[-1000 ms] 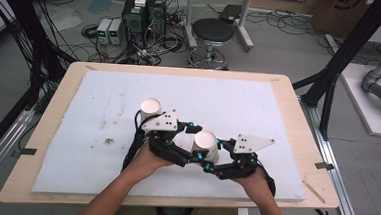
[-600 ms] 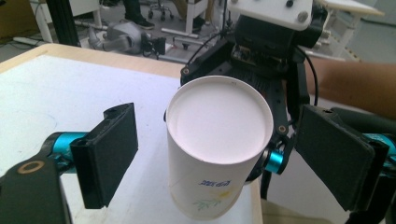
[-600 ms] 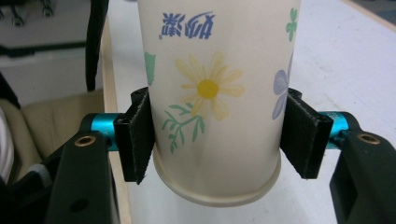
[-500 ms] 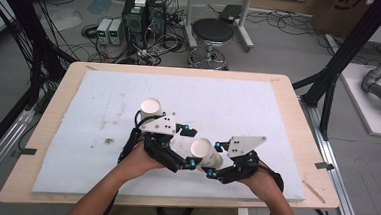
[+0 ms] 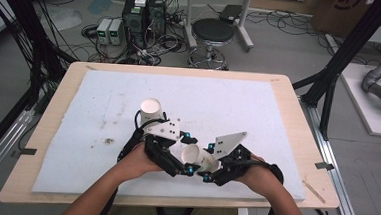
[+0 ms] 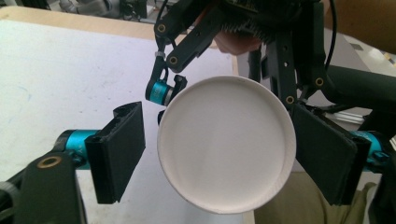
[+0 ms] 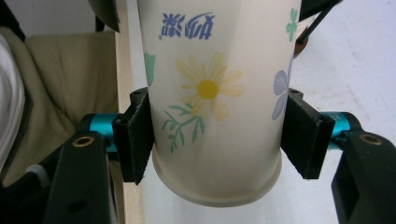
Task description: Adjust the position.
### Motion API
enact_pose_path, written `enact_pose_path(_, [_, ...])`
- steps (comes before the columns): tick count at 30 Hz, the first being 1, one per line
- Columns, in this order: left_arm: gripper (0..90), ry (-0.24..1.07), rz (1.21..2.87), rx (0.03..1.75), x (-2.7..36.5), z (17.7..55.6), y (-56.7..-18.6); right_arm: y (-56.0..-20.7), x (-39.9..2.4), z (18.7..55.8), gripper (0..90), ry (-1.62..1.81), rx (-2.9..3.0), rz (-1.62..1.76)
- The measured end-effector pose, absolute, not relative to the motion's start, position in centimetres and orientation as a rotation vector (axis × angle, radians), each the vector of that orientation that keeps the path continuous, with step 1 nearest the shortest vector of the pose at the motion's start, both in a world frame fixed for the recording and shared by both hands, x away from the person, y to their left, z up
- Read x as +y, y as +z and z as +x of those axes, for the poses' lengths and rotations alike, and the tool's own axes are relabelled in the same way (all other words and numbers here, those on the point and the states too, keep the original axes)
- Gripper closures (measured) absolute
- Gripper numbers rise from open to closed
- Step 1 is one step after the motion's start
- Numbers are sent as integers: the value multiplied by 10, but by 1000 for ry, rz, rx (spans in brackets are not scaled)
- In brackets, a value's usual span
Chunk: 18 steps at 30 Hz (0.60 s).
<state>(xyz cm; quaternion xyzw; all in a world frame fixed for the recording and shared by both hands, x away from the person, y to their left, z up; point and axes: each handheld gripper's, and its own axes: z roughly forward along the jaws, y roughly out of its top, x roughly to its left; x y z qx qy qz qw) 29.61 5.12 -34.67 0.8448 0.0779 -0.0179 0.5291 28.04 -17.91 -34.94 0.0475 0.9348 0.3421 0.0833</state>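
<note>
My right gripper (image 5: 208, 162) (image 7: 215, 140) is shut on a flower-printed paper cup (image 5: 198, 158) (image 7: 210, 93) and holds it tilted above the front of the white foam mat (image 5: 238, 110). The cup's round white end (image 6: 226, 144) faces my left gripper (image 5: 187, 153) (image 6: 224, 154) and sits between its jaws. Those jaws have just been closing; a gap still shows at the left pad (image 6: 116, 151), so they stand open. A second white paper cup (image 5: 150, 108) stands upright on the mat just beyond the left gripper.
The mat lies on a wooden table (image 5: 298, 119). A dark stain (image 5: 109, 141) marks the mat left of my hands. Beyond the table's far edge stand a stool (image 5: 212, 32), electronics boxes (image 5: 144, 14) and black frame posts (image 5: 349, 52).
The right gripper has lifted its cup and tipped it over toward the left gripper. The left gripper's jaws have drawn in around the cup's end. The upright cup has not moved.
</note>
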Motion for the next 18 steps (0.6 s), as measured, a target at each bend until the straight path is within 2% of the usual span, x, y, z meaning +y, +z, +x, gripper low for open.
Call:
enact_pose_path(8, [247, -61, 2059, 181, 50, 299, -350, -343, -171, 282, 341, 843, 2862, 94])
enact_pose_path(12, [349, -79, 2086, 153, 49, 298, -352, -345, -168, 282, 341, 785, 2892, 96])
enact_pose_path(18, [363, -87, 2130, 138, 45, 297, -359, -353, -167, 281, 346, 740, 2933, 88])
